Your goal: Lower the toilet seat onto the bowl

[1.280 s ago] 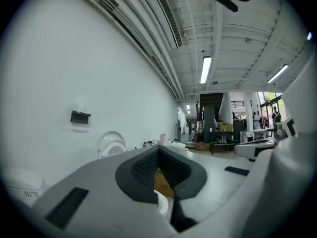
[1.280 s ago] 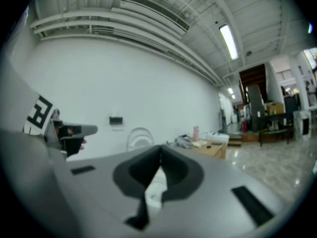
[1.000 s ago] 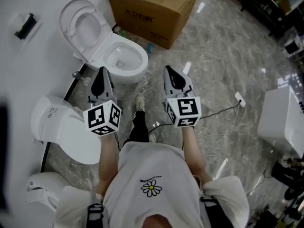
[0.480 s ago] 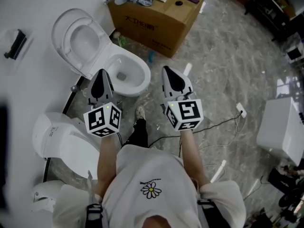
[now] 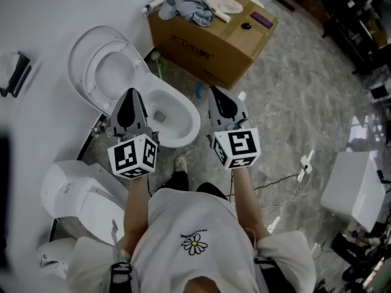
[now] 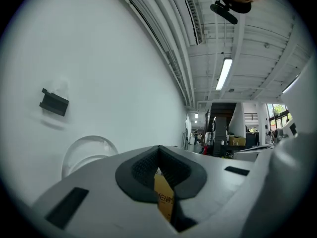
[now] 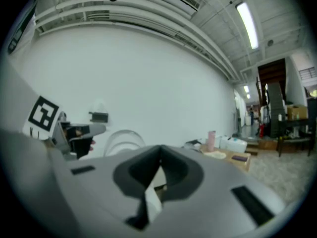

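The white toilet has its seat and lid (image 5: 101, 72) tipped up against the wall, and the bowl (image 5: 183, 127) lies uncovered below them. My left gripper (image 5: 130, 93) hangs over the near left of the bowl, shut and empty, a short way from the raised seat. Just past the bowl's right side is my right gripper (image 5: 219, 91), also shut and empty. In the left gripper view the raised seat (image 6: 86, 150) shows beyond the closed jaw tips (image 6: 159, 151). The right gripper view has the seat (image 7: 121, 140) past its closed tips (image 7: 160, 155), with the left gripper (image 7: 69, 130) at the left.
A cardboard box (image 5: 214, 32) with cloth and small items on top stands right behind the toilet. A second toilet (image 5: 85, 191) sits at the lower left. A white unit (image 5: 354, 191) and a floor cable (image 5: 287, 176) lie to the right. A black holder (image 5: 15, 72) is on the wall.
Both grippers have come closer to the toilet: they were over the floor in front of it and now reach over and beside the bowl. Jaws stay shut.
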The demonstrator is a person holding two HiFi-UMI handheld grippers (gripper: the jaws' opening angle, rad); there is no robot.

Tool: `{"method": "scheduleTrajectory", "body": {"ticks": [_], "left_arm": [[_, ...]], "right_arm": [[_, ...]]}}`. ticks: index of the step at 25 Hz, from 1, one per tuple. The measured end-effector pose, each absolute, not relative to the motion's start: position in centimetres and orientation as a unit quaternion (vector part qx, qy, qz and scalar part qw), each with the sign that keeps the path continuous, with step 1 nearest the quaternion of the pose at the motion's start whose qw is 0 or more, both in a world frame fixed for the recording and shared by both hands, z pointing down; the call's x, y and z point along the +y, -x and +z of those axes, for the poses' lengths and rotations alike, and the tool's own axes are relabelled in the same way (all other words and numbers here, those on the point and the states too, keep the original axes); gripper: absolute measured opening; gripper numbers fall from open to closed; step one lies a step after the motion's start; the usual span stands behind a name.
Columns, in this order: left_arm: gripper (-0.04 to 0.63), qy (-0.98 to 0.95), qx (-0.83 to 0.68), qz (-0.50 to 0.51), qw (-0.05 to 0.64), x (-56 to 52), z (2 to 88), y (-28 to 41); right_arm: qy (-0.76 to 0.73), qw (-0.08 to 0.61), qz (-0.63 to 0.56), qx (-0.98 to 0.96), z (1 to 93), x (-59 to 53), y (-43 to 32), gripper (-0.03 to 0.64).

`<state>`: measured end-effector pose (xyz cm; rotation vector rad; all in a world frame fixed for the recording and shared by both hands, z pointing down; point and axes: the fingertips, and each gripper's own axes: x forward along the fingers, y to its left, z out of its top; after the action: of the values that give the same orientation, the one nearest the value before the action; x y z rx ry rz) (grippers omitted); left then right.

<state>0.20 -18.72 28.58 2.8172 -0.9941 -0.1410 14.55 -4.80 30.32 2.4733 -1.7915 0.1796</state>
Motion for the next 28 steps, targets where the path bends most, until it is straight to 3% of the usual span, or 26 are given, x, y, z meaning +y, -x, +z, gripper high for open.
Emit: {"method": "scheduleTrajectory", "body": {"ticks": [14, 21, 28], "left_arm": [[0.025, -0.907, -0.411, -0.048, 0.074, -24.2, 28.9, -1.7], [0.025, -0.882, -0.462, -0.052, 0.083, -25.9, 29.1, -2.5], [0.026, -0.862, -0.500, -0.037, 0.075, -27.2, 29.9, -1.6]], "right_arm": [[-0.756, 0.004, 0.050, -0.653, 29.8, -12.3, -18.0, 0.029], [-0.720, 0.032, 0.051, -0.691, 30.4, -15.1, -19.4, 0.029], [-0.704, 0.018, 0.067, -0.707, 31.4, -17.4, -20.3, 0.029]]}}
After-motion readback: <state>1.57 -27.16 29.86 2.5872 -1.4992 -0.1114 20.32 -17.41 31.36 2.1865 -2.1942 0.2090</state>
